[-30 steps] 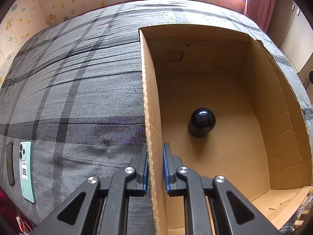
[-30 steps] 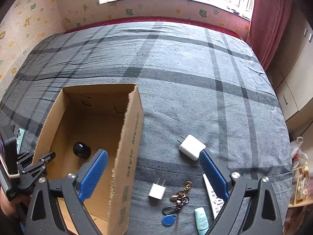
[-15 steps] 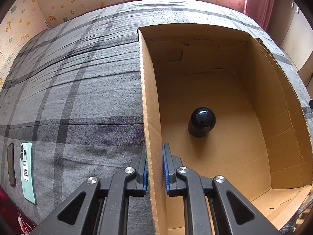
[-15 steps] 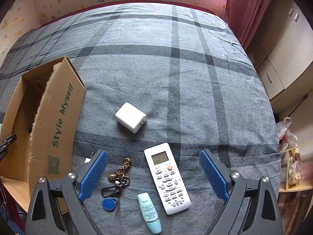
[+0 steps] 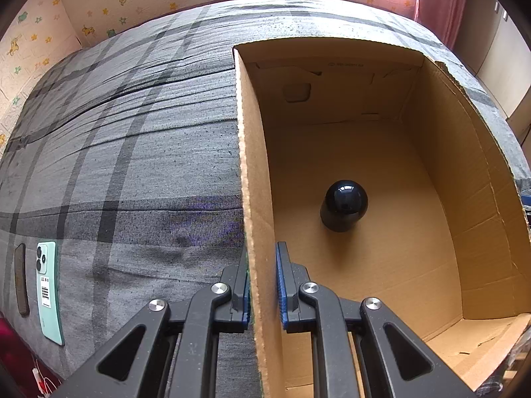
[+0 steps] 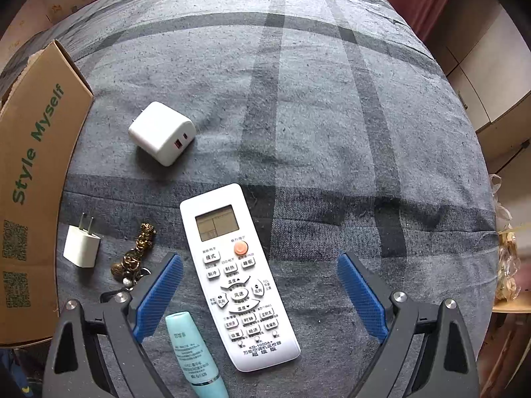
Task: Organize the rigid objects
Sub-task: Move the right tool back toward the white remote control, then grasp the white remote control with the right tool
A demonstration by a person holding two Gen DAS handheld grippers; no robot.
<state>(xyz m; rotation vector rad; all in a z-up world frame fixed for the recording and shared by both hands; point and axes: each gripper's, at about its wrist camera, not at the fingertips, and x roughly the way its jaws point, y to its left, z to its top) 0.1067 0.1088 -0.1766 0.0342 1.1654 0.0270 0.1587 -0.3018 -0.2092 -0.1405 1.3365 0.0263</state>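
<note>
My left gripper [image 5: 262, 278] is shut on the near left wall of the open cardboard box [image 5: 255, 172], which stands on the grey plaid bed. A black round-topped object [image 5: 345, 204] sits on the box floor. My right gripper [image 6: 260, 290] is open, just above a white remote control [image 6: 232, 272] that lies between its fingers. Beside it lie a teal tube [image 6: 194, 355], a key bunch [image 6: 136, 255], a small white plug [image 6: 81, 245] and a larger white charger [image 6: 161, 132]. The box's outer wall [image 6: 30, 179] shows at the left.
A mint green phone [image 5: 48, 292] and a dark flat bar [image 5: 20, 278] lie near the bed's left edge. A wooden cabinet [image 6: 491, 76] and a shelf with bags [image 6: 507, 265] stand beyond the bed's right edge. A curtain [image 5: 441, 3] hangs at the back right.
My right gripper has swung right, away from the box, and come down over the remote, which now lies between its open fingers. My left gripper has kept its hold on the box wall.
</note>
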